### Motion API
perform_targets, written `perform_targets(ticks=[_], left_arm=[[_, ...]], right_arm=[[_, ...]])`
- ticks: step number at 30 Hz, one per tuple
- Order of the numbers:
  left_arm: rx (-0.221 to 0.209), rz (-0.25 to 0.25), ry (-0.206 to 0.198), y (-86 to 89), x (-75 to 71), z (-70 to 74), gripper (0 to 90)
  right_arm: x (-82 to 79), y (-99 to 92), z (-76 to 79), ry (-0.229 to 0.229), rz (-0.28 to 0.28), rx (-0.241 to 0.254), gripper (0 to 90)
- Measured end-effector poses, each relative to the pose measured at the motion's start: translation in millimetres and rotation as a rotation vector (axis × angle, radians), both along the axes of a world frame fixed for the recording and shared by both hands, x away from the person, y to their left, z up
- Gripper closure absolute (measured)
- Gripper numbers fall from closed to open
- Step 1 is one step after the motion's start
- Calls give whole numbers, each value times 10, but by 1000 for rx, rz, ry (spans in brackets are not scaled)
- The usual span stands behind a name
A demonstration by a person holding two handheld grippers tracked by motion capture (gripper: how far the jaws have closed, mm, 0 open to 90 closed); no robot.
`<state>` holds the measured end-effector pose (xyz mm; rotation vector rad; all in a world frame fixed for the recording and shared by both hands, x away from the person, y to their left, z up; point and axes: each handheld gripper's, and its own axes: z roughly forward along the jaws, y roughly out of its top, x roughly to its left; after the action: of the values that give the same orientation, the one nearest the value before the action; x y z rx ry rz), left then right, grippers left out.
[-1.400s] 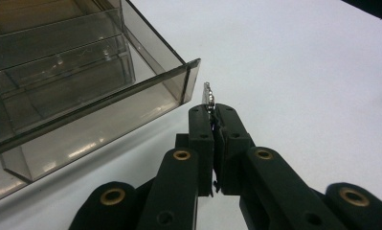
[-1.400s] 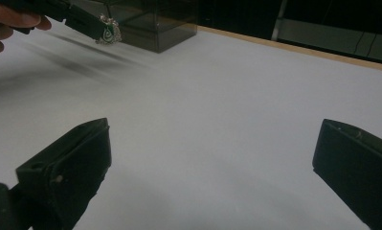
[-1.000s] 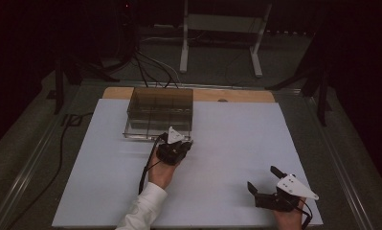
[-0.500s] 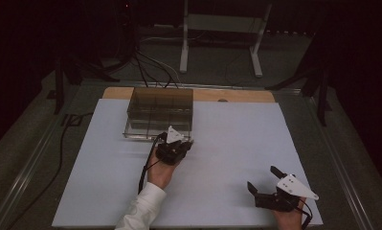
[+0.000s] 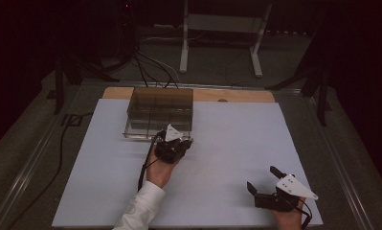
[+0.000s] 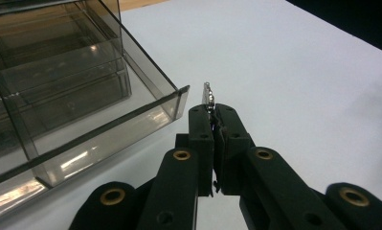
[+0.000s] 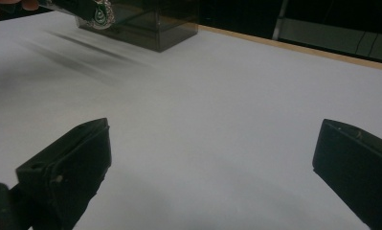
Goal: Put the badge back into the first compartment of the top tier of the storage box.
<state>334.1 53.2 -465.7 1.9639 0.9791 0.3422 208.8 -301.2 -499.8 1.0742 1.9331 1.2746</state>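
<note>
A smoky clear compartment box (image 5: 160,108) stands at the back of the white table, and its open front tray (image 6: 97,129) fills the left of the left gripper view. Just off the tray's front right corner, my left gripper (image 5: 181,143) (image 6: 212,112) is shut on a small silvery ornament (image 6: 207,93) that pokes up edge-on between the jaws. From the right gripper view the ornament (image 7: 101,13) looks round with a green centre. Near the front right of the table, my right gripper (image 5: 262,177) (image 7: 212,143) stands open with nothing between its jaws.
The white sheet (image 5: 227,143) covers most of the table, and a wooden strip (image 5: 236,95) runs along its far edge. A cable (image 5: 64,153) trails down the left side. A white stand (image 5: 219,28) is on the floor beyond.
</note>
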Motion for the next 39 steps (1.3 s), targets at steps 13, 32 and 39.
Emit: perform_targets(ticks=[13,32,39], left_arm=[[-3,-7,-7,11,-3,73,883],[-25,-1,-7,53,9,145,883],[-32,4,-9,70,9,170,883]], right_arm=[[2,-1,-2,1,0,3,0],[3,-1,-3,2,1,4,0],[3,-7,-1,2,-2,4,0]])
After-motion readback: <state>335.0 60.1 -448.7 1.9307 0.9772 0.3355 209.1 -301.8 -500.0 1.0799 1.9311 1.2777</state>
